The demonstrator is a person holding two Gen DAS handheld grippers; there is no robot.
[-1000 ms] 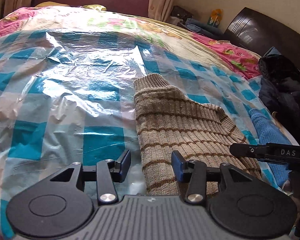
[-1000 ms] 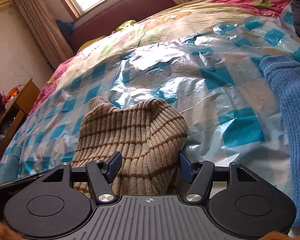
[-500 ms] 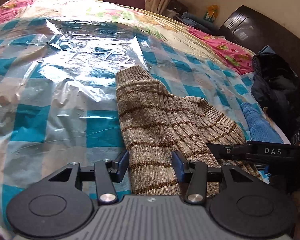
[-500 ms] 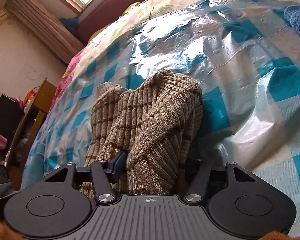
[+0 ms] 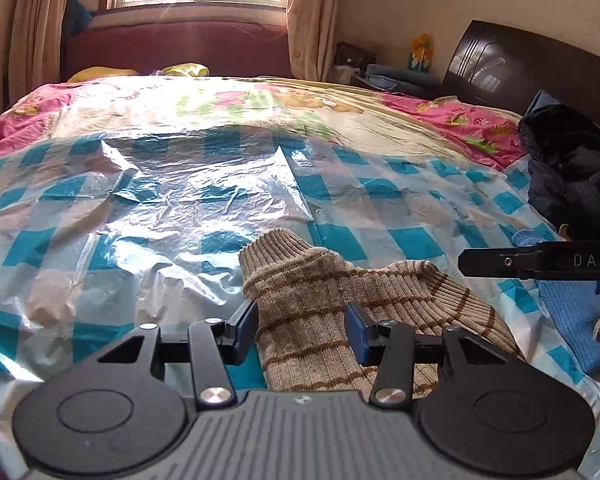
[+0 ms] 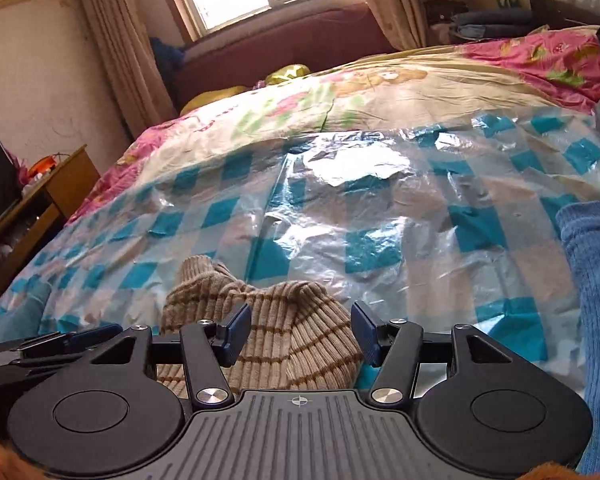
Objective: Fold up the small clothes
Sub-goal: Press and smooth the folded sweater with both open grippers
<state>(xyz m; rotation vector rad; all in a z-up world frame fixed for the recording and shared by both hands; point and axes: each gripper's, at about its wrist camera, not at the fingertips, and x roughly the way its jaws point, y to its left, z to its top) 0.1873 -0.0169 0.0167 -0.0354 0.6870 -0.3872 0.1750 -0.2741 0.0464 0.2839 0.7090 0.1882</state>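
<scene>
On the plastic-sheeted bed (image 5: 148,208), my left gripper (image 5: 302,330) and right gripper (image 6: 300,334) each have the striped tan knit garment (image 5: 320,292) between their jaws, but I cannot tell whether either pair clenches it. It lies bunched, partly doubled over, not flattened. The blue knit garment (image 6: 596,280), right of my right jaws, looks unfolded.
</scene>
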